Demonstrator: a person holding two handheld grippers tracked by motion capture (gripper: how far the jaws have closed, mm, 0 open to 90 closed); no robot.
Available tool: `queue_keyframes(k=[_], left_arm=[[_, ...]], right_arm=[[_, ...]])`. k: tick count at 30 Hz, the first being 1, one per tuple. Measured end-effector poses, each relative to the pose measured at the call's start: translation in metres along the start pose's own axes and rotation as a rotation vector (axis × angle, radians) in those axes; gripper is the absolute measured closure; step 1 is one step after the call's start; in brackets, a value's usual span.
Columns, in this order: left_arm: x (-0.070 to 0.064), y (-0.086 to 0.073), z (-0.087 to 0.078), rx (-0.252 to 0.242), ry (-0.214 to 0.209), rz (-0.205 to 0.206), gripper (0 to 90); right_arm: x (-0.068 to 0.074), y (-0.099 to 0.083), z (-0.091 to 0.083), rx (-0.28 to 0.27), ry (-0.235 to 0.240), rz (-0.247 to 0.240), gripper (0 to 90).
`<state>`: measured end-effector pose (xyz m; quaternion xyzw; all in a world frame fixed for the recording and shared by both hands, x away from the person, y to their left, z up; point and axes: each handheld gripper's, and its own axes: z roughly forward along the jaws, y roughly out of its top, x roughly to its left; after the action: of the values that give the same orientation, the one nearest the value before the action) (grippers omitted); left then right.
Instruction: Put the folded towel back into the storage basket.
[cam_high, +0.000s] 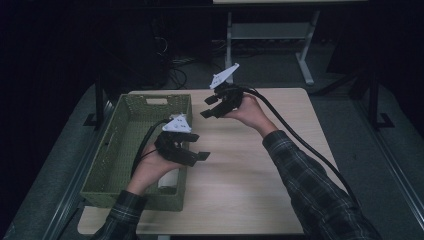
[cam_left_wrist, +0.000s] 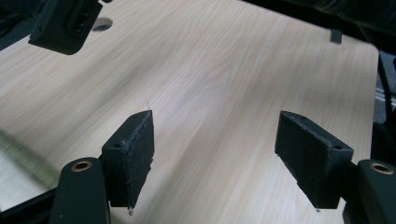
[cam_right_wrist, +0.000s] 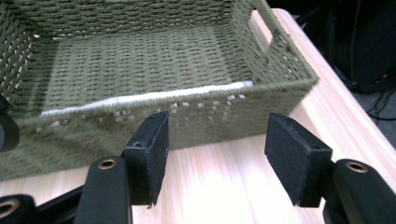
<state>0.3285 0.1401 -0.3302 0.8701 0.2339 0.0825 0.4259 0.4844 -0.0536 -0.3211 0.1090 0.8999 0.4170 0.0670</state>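
A green woven basket (cam_high: 112, 145) stands on the left part of a light wooden table (cam_high: 240, 175). My left gripper (cam_high: 199, 157) hovers just right of the basket's near end, jaws open and pointing right over bare wood (cam_left_wrist: 210, 70). In its own view the left gripper (cam_left_wrist: 215, 154) holds nothing. My right gripper (cam_high: 206, 107) hangs near the table's far middle, pointing left toward the basket. The right gripper (cam_right_wrist: 217, 149) is open and empty, facing the basket's long side wall (cam_right_wrist: 196, 121). What I see of the basket's floor is bare.
The basket has handle cutouts in its end walls (cam_right_wrist: 268, 28). The other gripper's body (cam_left_wrist: 65, 23) shows at the upper left of the left gripper view, beside a round hole (cam_left_wrist: 102, 24) in the tabletop. Beyond the far edge stand a desk's legs (cam_high: 305, 55) and cables.
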Motion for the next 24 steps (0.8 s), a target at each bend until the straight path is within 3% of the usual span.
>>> queue_keyframes(k=[6, 11, 20, 24], left_arm=[[-0.013, 0.009, 0.025, -0.004, -0.01, -0.002, 27.8], [-0.028, 0.013, 0.05, -0.015, -0.021, -0.004, 27.5], [-0.045, 0.008, 0.08, -0.003, -0.037, 0.008, 26.3], [-0.051, 0.001, 0.093, 0.019, -0.021, 0.021, 26.0]], right_arm=[[-0.001, -0.025, -0.021, -0.008, -0.017, 0.016, 38.6], [0.003, -0.055, -0.042, -0.029, -0.037, 0.062, 38.5], [0.004, -0.089, -0.056, -0.021, -0.065, 0.094, 35.1], [0.007, -0.101, -0.057, -0.027, -0.076, 0.095, 34.4]])
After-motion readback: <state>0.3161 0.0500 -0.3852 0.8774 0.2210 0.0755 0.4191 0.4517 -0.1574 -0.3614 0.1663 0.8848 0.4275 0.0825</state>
